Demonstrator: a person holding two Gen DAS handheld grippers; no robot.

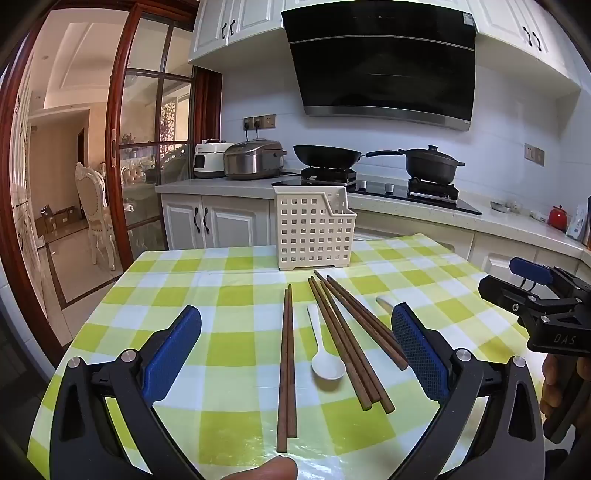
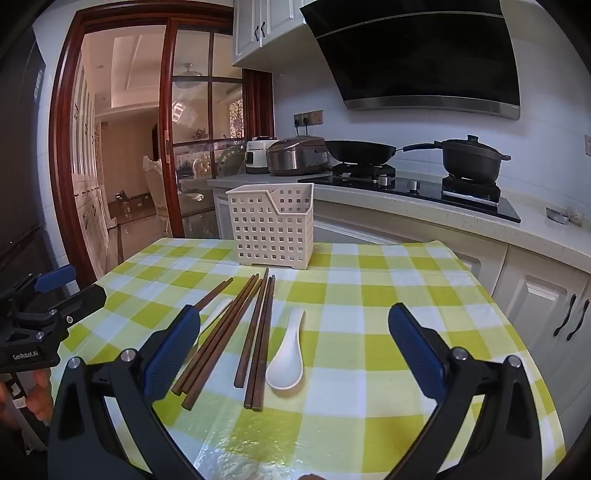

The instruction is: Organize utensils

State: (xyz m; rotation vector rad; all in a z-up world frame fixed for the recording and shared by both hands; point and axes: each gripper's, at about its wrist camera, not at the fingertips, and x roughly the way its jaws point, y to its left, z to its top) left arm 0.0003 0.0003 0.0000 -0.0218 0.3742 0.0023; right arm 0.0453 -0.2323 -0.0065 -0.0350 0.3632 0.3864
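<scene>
A white-tiled kitchen wall carries a black range hood (image 1: 380, 62) between white upper cabinets (image 1: 229, 29), above a pale counter (image 2: 406, 210) with a gas hob, a wok and a lidded pot. Left, a red-brown glazed sliding door (image 1: 147, 147) opens onto a warmly lit dining room with a white carved chair (image 1: 92, 206).

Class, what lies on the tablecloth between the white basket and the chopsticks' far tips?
Bare tablecloth only, between basket and chopsticks, in both views.

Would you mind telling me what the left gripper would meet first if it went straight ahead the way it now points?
Probably the white spoon and the wooden chopsticks lying flat on the checked tablecloth: the open left gripper tilts slightly down toward them. The white basket stands farther behind; depth is uncertain.
</scene>
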